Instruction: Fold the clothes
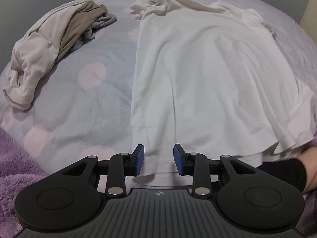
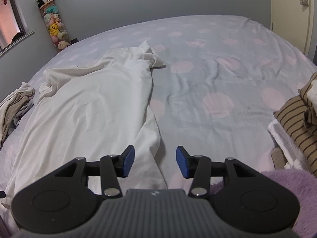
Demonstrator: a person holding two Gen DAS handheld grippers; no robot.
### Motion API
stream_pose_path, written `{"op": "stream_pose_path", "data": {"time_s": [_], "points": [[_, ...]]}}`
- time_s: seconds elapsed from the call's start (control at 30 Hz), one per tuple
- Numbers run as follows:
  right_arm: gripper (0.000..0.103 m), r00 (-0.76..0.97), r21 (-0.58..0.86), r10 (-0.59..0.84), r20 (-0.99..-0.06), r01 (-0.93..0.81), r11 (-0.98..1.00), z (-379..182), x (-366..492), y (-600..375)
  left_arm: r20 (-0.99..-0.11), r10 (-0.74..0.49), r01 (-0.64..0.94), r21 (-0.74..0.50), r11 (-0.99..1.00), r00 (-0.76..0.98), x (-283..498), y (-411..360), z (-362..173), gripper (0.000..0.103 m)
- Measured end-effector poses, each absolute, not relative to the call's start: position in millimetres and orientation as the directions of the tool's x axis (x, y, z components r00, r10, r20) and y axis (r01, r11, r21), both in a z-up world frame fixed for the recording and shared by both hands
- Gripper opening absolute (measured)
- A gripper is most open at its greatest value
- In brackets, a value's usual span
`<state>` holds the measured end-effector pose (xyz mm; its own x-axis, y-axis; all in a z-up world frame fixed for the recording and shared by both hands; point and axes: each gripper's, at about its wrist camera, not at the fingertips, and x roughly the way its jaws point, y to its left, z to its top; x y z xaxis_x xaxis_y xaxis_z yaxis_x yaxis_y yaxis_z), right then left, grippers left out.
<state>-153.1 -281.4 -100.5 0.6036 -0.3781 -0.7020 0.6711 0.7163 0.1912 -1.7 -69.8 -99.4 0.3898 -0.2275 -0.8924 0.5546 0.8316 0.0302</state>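
Left wrist view takes in a wide bed under a pale grey sheet with large pink dots (image 1: 93,103), and the biggest thing on it is a white cotton T-shirt (image 1: 198,75) spread lengthwise with its hem toward the camera and a crumpled sleeve at the far end. In the right wrist view the same sheet (image 2: 218,83) fills most of the frame, and the white T-shirt (image 2: 89,107) lies across its left half, its right edge folded into a long ridge that runs down between the fingers.

Well apart from the shirt, on the left of the bed, sits a rumpled heap of cream, tan and grey garments (image 1: 49,53), also seen at the left edge of the right wrist view (image 2: 13,107). A fuzzy purple blanket (image 1: 11,162) covers the near corner. At the right edge of the right wrist view rests a stack of brown-striped folded cloth on white towelling (image 2: 295,119). Against the grey wall stands a tall clear tube filled with small plush toys (image 2: 54,23), a panda plush on top.

The left gripper (image 1: 158,161) stands released, its blue pads either side of the shirt's hem without pressing it. The right gripper (image 2: 155,161) is likewise released, the shirt's folded edge lying between its pads, untouched. A hand in a black sleeve (image 1: 297,170) shows at the left view's right edge.
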Motion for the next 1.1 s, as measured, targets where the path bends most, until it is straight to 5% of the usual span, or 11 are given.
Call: {"op": "stream_pose_path", "data": {"time_s": [0.4,0.63,0.93,1.1], "points": [[0.055,0.597,0.180,-0.374,-0.710,0.667,0.723,-105.0,-145.6,-283.4,-0.914,-0.212,0.526,0.001,0.850,0.345,6.1,-72.1,-119.8,0.031],[0.055,0.589,0.176,-0.371,-0.718,0.669,0.722,-106.4,-142.9,-283.0,-0.915,-0.250,0.502,-0.062,0.863,0.318,12.7,-66.6,-128.1,0.004],[0.055,0.618,0.273,-0.364,-0.697,0.697,0.663,-103.7,-156.0,-290.9,-0.830,-0.394,0.344,-0.264,0.901,0.394,25.4,-21.9,-85.1,0.002],[0.055,0.603,0.303,-0.356,-0.714,0.724,0.620,-105.3,-157.2,-298.6,-0.810,-0.304,0.223,-0.219,0.950,0.501,47.6,12.2,-69.3,0.002]]}}
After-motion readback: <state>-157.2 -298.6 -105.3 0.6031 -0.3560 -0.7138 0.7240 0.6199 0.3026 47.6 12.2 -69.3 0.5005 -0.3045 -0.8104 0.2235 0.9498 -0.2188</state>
